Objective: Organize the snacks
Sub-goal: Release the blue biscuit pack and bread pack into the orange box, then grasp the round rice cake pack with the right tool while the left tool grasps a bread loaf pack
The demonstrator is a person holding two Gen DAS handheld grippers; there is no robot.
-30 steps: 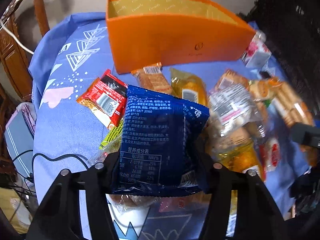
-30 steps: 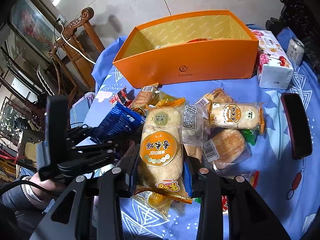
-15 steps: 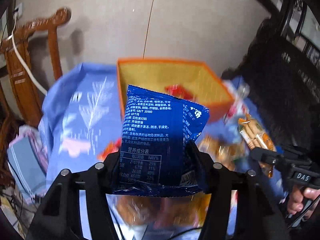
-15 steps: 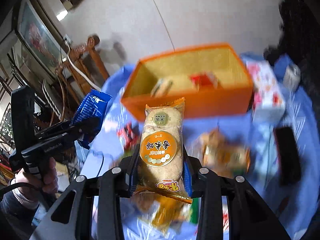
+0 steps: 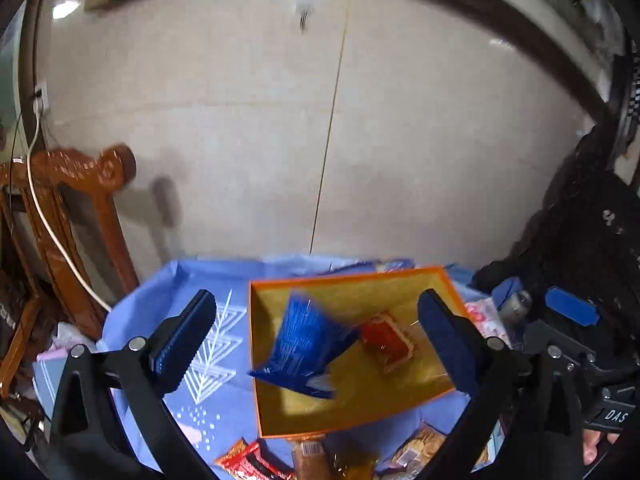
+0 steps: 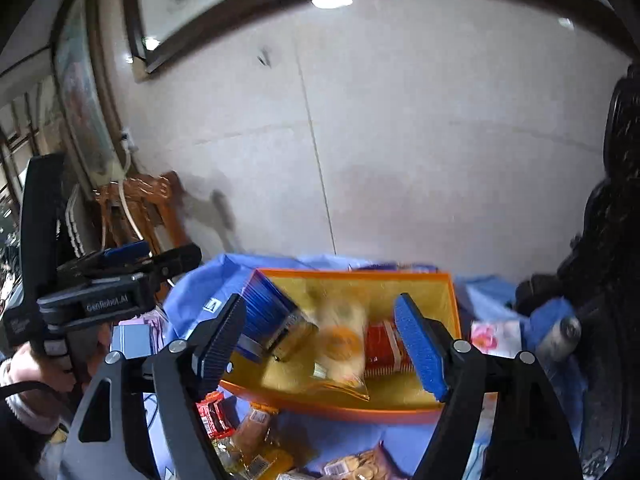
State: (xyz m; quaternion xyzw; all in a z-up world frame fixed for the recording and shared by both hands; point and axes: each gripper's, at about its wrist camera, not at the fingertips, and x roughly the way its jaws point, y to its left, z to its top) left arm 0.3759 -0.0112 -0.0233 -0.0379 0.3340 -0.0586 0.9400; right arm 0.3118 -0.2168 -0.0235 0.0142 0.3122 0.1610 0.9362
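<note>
Here both tools hang above the orange box [image 5: 352,420] with their fingers spread wide and nothing between them. The left tool [image 5: 316,340] sits over the box's left half; a blue snack packet [image 5: 306,346], blurred, shows tilted at the box's left wall, its lower corner over the rim, and whether it touches the floor of the box cannot be told. A red packet [image 5: 386,342] lies flat on the yellow lining beside it. From the right wrist view, the right tool [image 6: 320,344] frames the same box [image 6: 360,410], where a pale yellow pastry packet [image 6: 340,354] with an orange round label lies blurred between the blue packet [image 6: 266,312] and the red one [image 6: 384,352]. More wrapped snacks [image 6: 248,436] lie on the blue-clothed counter [image 5: 224,408] in front of the box. A wooden chair [image 5: 80,216] stands at the left, and a can [image 6: 560,338] at the far right.
</note>
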